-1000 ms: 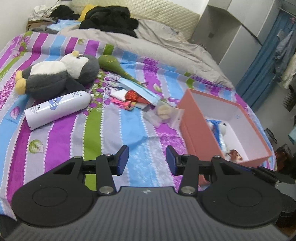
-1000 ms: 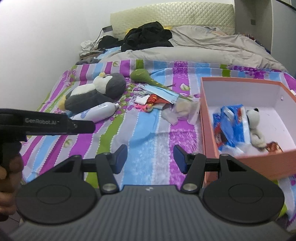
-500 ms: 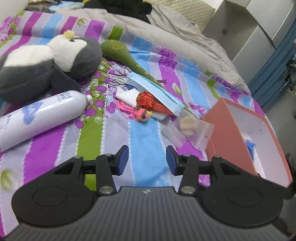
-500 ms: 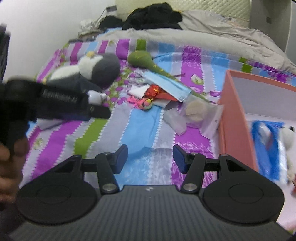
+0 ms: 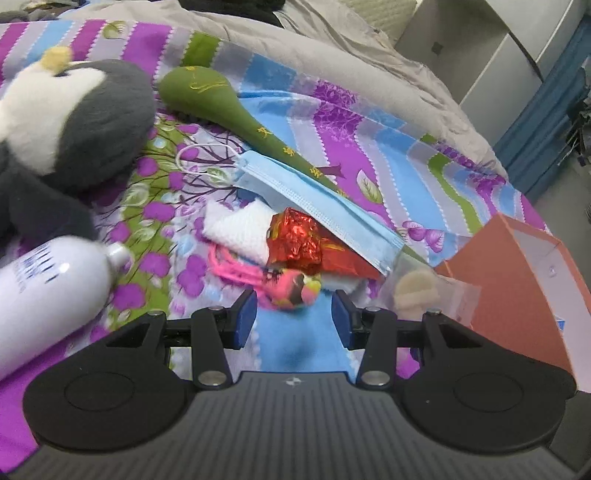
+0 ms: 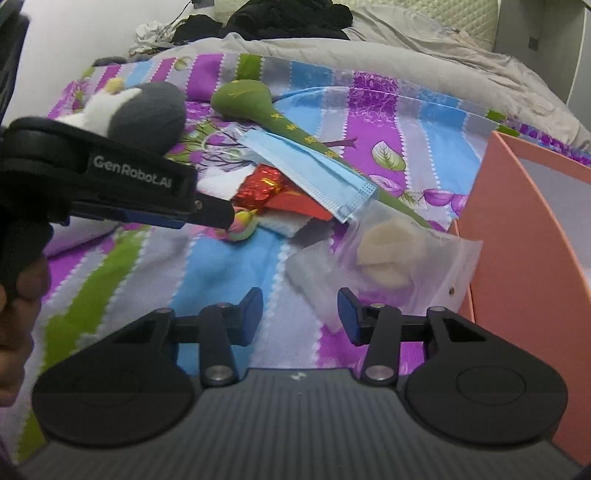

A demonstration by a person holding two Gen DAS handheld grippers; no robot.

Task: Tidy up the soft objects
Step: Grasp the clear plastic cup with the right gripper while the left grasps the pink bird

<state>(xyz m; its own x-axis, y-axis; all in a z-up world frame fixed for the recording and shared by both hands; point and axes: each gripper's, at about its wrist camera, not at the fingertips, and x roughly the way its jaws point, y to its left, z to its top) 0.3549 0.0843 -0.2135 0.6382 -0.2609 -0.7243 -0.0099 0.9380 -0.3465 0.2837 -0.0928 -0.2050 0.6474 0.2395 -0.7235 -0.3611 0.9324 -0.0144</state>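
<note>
My left gripper (image 5: 294,317) is open, its fingertips on either side of a small pink toy (image 5: 291,290) on the striped bedspread; the right wrist view shows that toy (image 6: 242,223) at the tip of the left gripper. Behind it lie a red foil packet (image 5: 295,243), a white cloth (image 5: 236,229), a blue face mask (image 5: 317,199) and a green plush (image 5: 221,99). My right gripper (image 6: 300,314) is open and empty, just short of clear bags (image 6: 388,254) holding a cream soft piece. The orange box (image 6: 517,236) stands to the right.
A grey-white penguin plush (image 5: 70,122) and a white bottle (image 5: 48,291) lie at the left. A grey duvet (image 6: 369,55) and dark clothes (image 6: 288,18) cover the far bed. A cabinet and blue curtain (image 5: 546,103) stand beyond the bed's right side.
Both grippers have moved forward and down toward the pile. The left one now straddles the pink toy; the right one has closed in on the clear bags. Both stay open.
</note>
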